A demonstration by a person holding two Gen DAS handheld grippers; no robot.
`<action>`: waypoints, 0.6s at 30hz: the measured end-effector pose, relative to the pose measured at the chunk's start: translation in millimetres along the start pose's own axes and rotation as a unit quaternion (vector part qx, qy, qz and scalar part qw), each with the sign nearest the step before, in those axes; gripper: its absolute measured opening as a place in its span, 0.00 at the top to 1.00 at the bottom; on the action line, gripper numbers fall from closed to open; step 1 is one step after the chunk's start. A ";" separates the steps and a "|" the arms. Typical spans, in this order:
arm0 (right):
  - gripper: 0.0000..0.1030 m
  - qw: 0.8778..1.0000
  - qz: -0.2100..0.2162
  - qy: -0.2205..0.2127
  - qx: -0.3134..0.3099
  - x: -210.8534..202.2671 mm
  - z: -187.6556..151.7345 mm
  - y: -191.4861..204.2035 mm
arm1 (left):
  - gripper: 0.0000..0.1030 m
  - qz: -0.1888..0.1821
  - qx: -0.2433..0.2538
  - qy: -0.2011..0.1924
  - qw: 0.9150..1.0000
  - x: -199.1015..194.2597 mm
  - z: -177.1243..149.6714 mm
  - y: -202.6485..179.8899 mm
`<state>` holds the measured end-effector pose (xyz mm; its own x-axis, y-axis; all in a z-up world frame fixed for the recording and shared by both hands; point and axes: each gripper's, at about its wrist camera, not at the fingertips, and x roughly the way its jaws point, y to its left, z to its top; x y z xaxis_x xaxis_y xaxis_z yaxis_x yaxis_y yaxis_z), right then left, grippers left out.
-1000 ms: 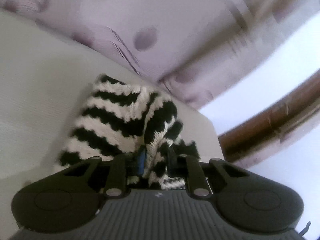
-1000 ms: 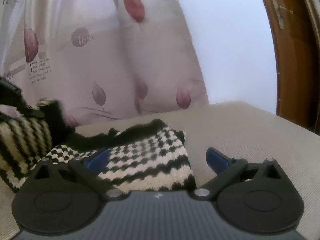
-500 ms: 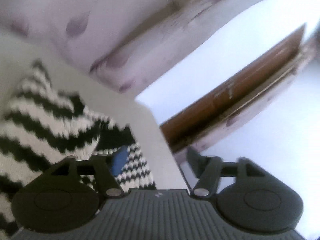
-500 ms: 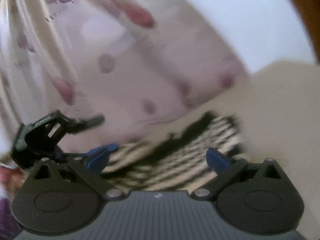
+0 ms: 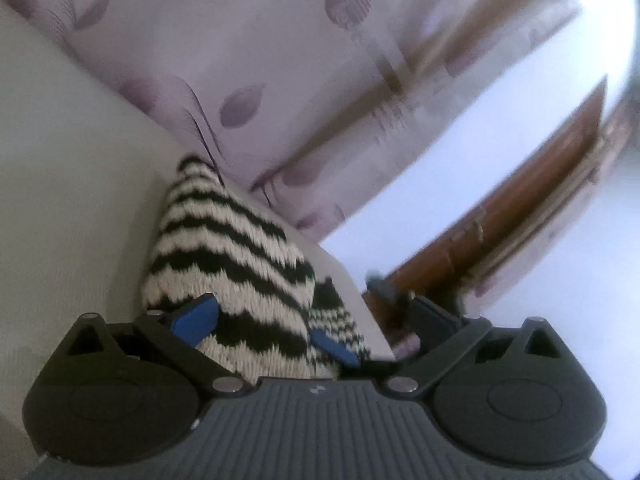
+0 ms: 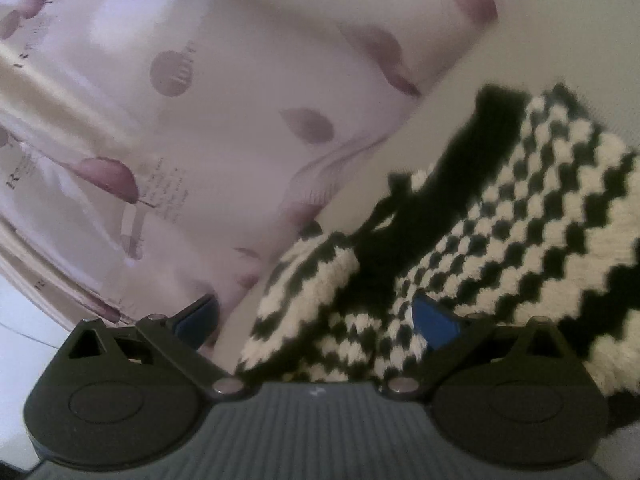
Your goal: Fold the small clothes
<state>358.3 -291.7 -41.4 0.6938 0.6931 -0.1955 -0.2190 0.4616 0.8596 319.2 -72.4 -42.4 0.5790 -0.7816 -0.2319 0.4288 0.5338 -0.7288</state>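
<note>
A small black-and-white knitted garment [image 5: 232, 256] with zigzag stripes lies on a pale beige surface [image 5: 60, 184]. My left gripper [image 5: 316, 320] is open and empty, with the garment's near edge lying between its fingers. The blue pad near the garment's right edge in the left wrist view is the right gripper's fingertip [image 5: 334, 346]. In the right wrist view the garment [image 6: 520, 240] is partly folded, with a black band across it. My right gripper [image 6: 316, 316] is open and empty over the garment's near corner.
A pale curtain [image 5: 280, 80] with purple leaf prints hangs just behind the surface, also in the right wrist view [image 6: 180, 120]. A brown wooden door frame [image 5: 520, 200] and a white wall [image 5: 500, 120] lie to the right. The surface's corner edge [image 5: 360, 292] is close.
My left gripper let go of the garment and opened; the garment's fold now lies down. Both grippers swung and tilted. My right gripper stayed open and moved in over the garment.
</note>
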 end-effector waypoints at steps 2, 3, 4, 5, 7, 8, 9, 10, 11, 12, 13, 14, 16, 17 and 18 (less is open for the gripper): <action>0.00 1.000 0.012 0.011 0.014 10.5 0.4 -2.1 | 0.04 -0.017 0.008 0.012 1.000 1.1 -8.8 1.2; 0.00 0.999 0.025 0.014 0.018 14.8 0.5 -1.1 | 0.04 -0.027 0.015 0.016 0.999 4.9 -14.0 1.2; 0.00 0.999 0.038 0.022 0.019 20.2 0.7 1.4 | 0.04 -0.029 0.023 0.017 0.999 4.8 -17.2 2.2; 0.00 0.999 0.043 0.028 0.020 23.9 1.6 4.5 | 0.03 -0.031 0.032 0.017 0.999 7.6 -19.9 2.6; 0.00 0.997 0.055 0.044 0.024 35.0 3.0 9.6 | 0.02 -0.046 0.040 0.017 0.998 10.2 -23.8 2.4; 0.00 0.997 0.059 0.050 0.023 38.8 3.9 11.7 | 0.01 -0.052 0.040 0.016 0.998 10.8 -24.9 3.5; 0.00 0.997 0.057 0.054 0.016 42.4 4.9 14.9 | 0.01 -0.053 0.040 0.015 0.998 12.4 -25.7 5.4; 0.00 0.997 0.049 0.054 0.003 44.1 5.9 17.9 | 0.01 -0.056 0.040 0.015 0.998 14.5 -26.2 8.4; 0.00 0.998 0.038 0.054 -0.010 45.9 6.5 20.1 | 0.01 -0.057 0.038 0.015 0.998 14.7 -27.0 9.9; 0.00 0.998 0.019 0.051 -0.024 44.7 7.9 21.0 | 0.01 -0.059 0.034 0.013 0.998 14.3 -27.4 11.6; 0.00 0.998 0.001 0.047 -0.029 43.8 8.6 20.9 | 0.01 -0.061 0.034 0.012 0.998 13.7 -27.4 11.6; 0.00 0.998 -0.015 0.043 -0.031 40.4 9.6 18.8 | 0.01 -0.061 0.035 0.010 0.997 13.8 -27.0 11.0; 0.00 0.998 -0.027 0.042 -0.034 33.8 9.4 12.9 | 0.01 -0.060 0.040 0.007 0.997 14.8 -28.4 10.1; 0.00 0.998 -0.019 0.046 -0.028 33.6 8.6 10.3 | 0.01 -0.058 0.046 0.007 0.997 14.8 -29.9 8.7; 0.00 0.998 -0.013 0.049 -0.024 33.9 6.6 9.8 | 0.01 -0.056 0.051 0.007 0.997 15.7 -30.4 7.5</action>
<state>384.2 -267.4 -36.5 0.6300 0.7305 -0.2636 -0.2364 0.5037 0.8309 310.4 -90.5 -71.1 0.5136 -0.8425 -0.1624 0.5584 0.4719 -0.6823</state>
